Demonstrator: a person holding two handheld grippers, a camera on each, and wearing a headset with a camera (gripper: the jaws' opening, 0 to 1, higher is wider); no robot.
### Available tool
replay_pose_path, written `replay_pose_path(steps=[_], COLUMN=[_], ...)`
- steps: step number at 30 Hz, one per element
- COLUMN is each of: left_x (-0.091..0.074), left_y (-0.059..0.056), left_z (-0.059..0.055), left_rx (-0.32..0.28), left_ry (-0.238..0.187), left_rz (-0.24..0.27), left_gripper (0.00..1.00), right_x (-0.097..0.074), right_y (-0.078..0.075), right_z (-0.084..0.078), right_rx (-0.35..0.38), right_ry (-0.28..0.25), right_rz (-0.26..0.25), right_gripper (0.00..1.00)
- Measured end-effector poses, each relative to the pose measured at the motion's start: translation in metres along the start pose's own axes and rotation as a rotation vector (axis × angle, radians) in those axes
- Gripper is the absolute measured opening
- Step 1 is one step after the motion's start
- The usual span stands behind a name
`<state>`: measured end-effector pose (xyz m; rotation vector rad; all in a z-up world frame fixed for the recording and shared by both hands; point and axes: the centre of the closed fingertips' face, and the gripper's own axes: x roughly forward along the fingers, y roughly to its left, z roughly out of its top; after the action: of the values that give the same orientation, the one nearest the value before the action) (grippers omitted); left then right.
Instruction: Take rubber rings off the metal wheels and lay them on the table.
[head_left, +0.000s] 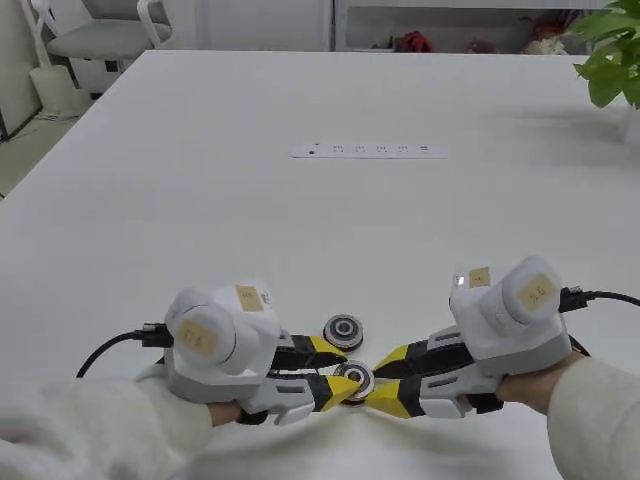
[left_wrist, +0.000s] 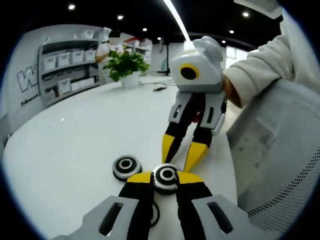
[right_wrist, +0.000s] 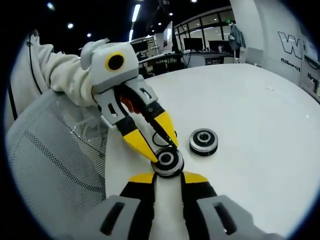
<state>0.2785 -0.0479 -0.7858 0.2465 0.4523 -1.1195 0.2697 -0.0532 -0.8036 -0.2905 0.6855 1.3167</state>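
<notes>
Two metal wheels with black rubber rings lie near the table's front edge. My left gripper (head_left: 345, 371) (left_wrist: 165, 179) is shut on the nearer wheel (head_left: 354, 380) (left_wrist: 166, 176), whose rim sits between its yellow tips. My right gripper (head_left: 373, 383) (right_wrist: 168, 178) faces it from the other side, jaws a wheel's width apart, with its tips at that same wheel (right_wrist: 167, 162). The second wheel (head_left: 343, 330) (left_wrist: 126, 166) (right_wrist: 203, 141) lies flat just beyond, untouched. A thin black loop (left_wrist: 153, 215) shows under the left gripper's jaws; what it is I cannot tell.
The white table (head_left: 330, 220) stretches far ahead, with a white power strip (head_left: 368, 151) across its middle. A potted plant (head_left: 612, 55) stands at the far right corner. A mesh chair back (left_wrist: 280, 160) is close behind the grippers, and an office chair (head_left: 100, 35) stands at the far left.
</notes>
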Motion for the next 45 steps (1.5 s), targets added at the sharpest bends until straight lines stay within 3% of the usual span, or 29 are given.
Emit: replay_pose_path(steps=[12,40,42,43,45], left_x=[0.004,-0.006,-0.007,-0.007,-0.007], left_y=[-0.004,0.003,0.003,0.003,0.003], left_z=[-0.004,-0.004,-0.004,-0.004,-0.004], left_rx=[0.009,0.0,0.0,0.001,0.004], left_ry=[-0.001,-0.007,-0.01,-0.009,-0.011], left_rz=[-0.01,-0.003,-0.005,-0.004,-0.004], left_gripper=[0.14,0.14,0.14,0.14,0.14], right_x=[0.0,0.005,0.006,0.007,0.007], right_y=[0.0,0.002,-0.005,-0.001,-0.001], right_z=[-0.003,0.003,0.006,0.004,0.004], right_rx=[-0.022,-0.026,-0.045,-0.033,-0.036], right_ry=[0.01,0.016,0.003,0.021,0.02], right_rz=[-0.002,-0.001,-0.036,-0.015,-0.021], right_gripper=[0.12,0.0,0.0,0.0,0.0])
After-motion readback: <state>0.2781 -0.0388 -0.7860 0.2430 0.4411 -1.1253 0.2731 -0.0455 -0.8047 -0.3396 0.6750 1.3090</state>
